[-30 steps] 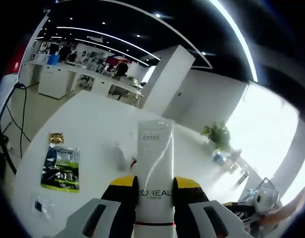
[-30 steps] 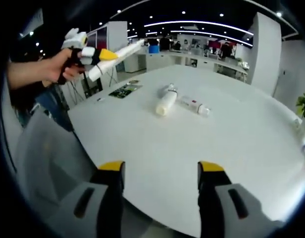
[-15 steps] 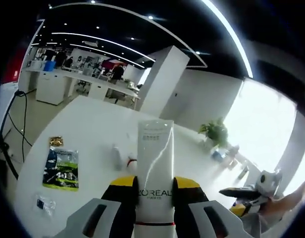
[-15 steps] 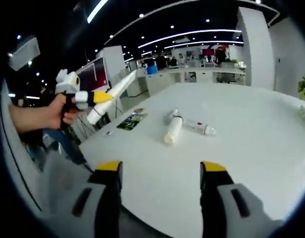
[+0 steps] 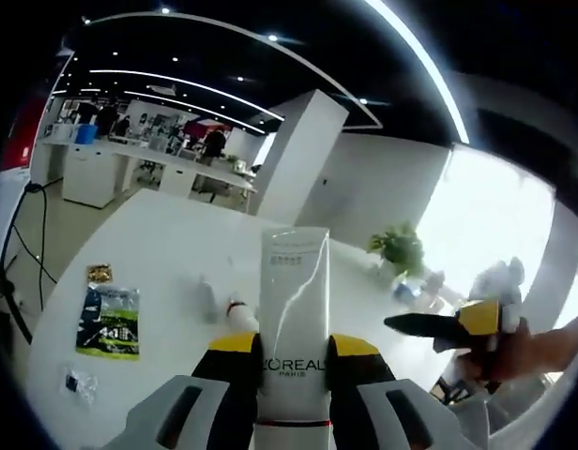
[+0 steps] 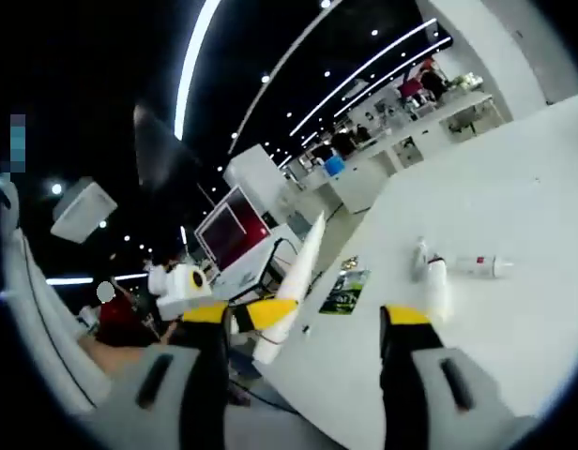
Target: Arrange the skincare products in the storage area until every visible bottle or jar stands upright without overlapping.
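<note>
The left gripper (image 5: pixel 294 361) has pale grey moulded jaws tipped with yellow pads and black slots along the sides. The right gripper (image 6: pixel 303 328) matches it: grey bodies, yellow-capped black jaws, white rounded housing behind.

The left tongs (image 5: pixel 294 361) are grey with yellow tips and grip a white tube (image 5: pixel 294 300) printed with dark L'OREAL lettering and a thin red band near its base. The right tongs (image 6: pixel 303 323) share the grey body and yellow tips. The desk (image 5: pixel 167 234) is plain white. On it lie a green, black and white packet (image 5: pixel 109 322), a small brown-gold sachet (image 5: pixel 99 273), and white bottles (image 6: pixel 434 281), one with a red ring.
</note>
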The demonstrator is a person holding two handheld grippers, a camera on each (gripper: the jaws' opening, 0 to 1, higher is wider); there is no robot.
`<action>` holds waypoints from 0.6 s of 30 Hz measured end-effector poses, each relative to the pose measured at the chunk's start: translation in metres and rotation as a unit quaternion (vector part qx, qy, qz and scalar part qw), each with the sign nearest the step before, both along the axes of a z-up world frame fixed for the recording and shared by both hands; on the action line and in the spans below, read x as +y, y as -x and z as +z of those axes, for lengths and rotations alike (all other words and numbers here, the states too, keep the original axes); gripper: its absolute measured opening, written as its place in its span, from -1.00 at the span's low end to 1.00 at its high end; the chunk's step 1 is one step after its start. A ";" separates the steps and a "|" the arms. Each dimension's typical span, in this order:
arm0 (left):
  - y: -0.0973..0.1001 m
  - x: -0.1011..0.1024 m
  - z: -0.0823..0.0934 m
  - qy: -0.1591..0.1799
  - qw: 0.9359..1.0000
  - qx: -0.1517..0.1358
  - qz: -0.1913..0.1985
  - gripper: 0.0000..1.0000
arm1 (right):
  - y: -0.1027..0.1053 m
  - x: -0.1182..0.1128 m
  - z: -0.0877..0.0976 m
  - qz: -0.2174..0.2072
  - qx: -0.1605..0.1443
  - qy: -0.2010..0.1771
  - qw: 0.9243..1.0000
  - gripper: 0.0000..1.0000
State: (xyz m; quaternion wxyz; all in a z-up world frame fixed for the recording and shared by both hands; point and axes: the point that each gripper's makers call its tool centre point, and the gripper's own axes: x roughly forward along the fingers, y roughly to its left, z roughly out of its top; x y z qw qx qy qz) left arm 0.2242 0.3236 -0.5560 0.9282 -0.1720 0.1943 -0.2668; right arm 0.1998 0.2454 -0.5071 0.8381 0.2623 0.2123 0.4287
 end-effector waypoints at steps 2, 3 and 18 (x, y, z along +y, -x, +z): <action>0.004 -0.002 0.001 0.000 1.000 -0.002 -0.003 -0.44 | -0.003 0.006 0.012 0.005 0.003 -0.020 1.000 0.34; 0.008 -0.004 0.001 -0.001 1.000 -0.003 -0.005 -0.44 | -0.005 0.007 0.016 0.003 0.003 -0.027 1.000 0.35; 0.030 -0.029 0.012 -0.025 0.999 -0.030 -0.031 -0.44 | -0.009 0.039 0.021 0.023 0.034 -0.033 0.999 0.34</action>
